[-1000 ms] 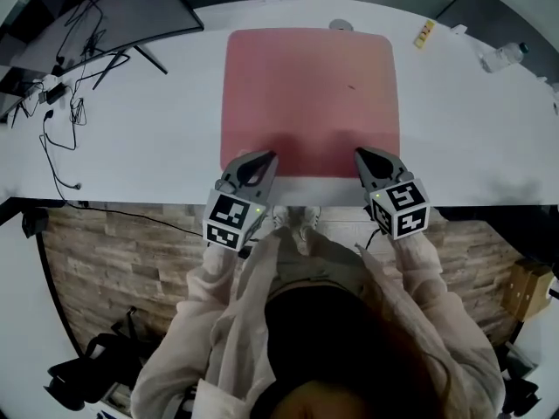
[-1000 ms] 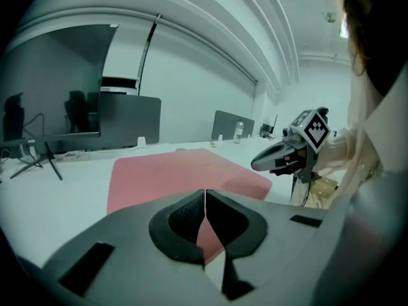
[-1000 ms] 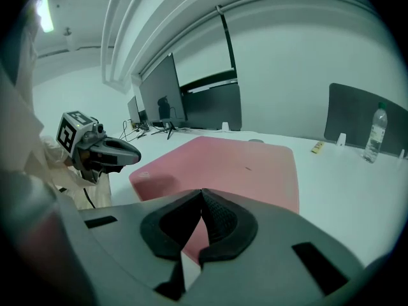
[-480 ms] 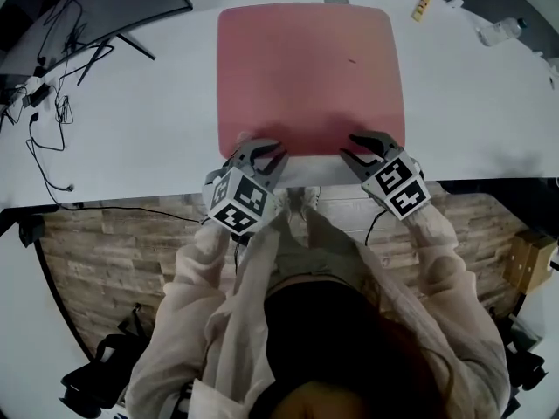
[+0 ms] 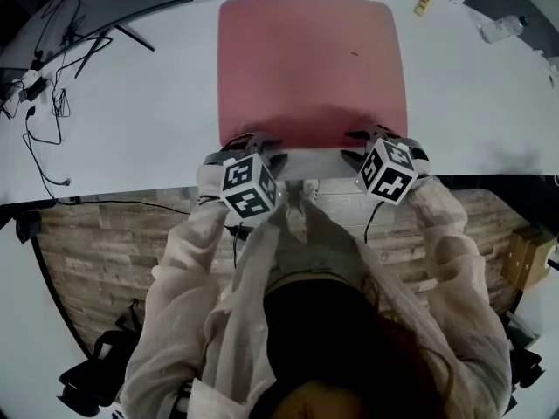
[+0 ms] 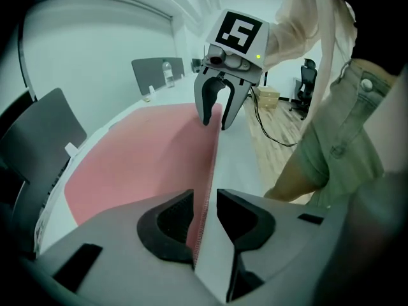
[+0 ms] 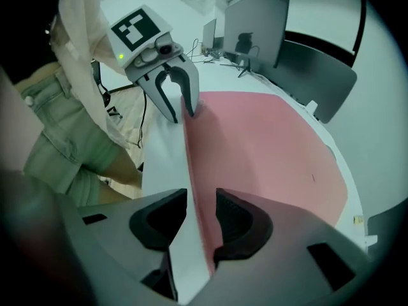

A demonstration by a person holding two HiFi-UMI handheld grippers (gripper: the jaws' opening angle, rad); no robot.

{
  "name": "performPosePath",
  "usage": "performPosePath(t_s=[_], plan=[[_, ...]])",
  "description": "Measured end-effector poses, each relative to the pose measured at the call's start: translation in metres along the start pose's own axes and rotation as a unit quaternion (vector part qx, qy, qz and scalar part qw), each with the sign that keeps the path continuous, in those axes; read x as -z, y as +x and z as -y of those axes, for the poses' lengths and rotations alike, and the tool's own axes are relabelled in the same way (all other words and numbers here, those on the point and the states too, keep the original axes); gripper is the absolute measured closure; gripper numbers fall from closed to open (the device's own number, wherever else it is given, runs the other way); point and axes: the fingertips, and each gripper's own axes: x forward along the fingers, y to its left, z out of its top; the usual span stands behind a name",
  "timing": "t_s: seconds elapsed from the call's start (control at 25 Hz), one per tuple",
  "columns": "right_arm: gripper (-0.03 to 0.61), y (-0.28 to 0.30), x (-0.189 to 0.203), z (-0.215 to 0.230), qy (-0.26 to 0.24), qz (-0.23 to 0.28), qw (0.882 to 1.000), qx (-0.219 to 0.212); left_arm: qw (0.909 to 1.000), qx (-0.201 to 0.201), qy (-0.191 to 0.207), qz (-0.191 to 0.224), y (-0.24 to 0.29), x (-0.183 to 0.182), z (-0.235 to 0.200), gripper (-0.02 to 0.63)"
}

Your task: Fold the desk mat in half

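Two grippers are lined up along the near edge of the pink desk mat, spread flat on the white table. On the left gripper and right gripper the jaws are opening, with that edge sat between them, not pinched. Bare table is left either side.

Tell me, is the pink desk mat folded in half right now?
No, the desk mat lies spread out flat in a single layer on the white table, with no part turned over onto itself.
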Motion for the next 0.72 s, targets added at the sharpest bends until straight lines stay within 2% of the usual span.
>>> performPosePath(t_s=[0.2, 0.4, 0.56, 0.72], plan=[[0.419, 0.01, 0.005, -0.003, -0.059, -0.047, 0.997, -0.028, 0.999, 0.026, 0.021, -0.029, 0.007, 0.003, 0.001, 0.485], [0.432, 0.011, 0.005, 0.0, -0.088, -0.077, 0.992, -0.042, 0.9961, 0.056, 0.029, -0.062, 0.009, 0.005, 0.0, 0.485], [0.442, 0.013, 0.005, -0.001, -0.096, -0.105, 0.989, -0.046, 0.9923, 0.075, 0.014, -0.098, 0.012, 0.004, -0.001, 0.491], [0.454, 0.014, 0.005, -0.001, -0.097, -0.109, 0.988, -0.046, 0.9901, 0.085, 0.011, -0.111, 0.013, 0.004, -0.004, 0.514]])
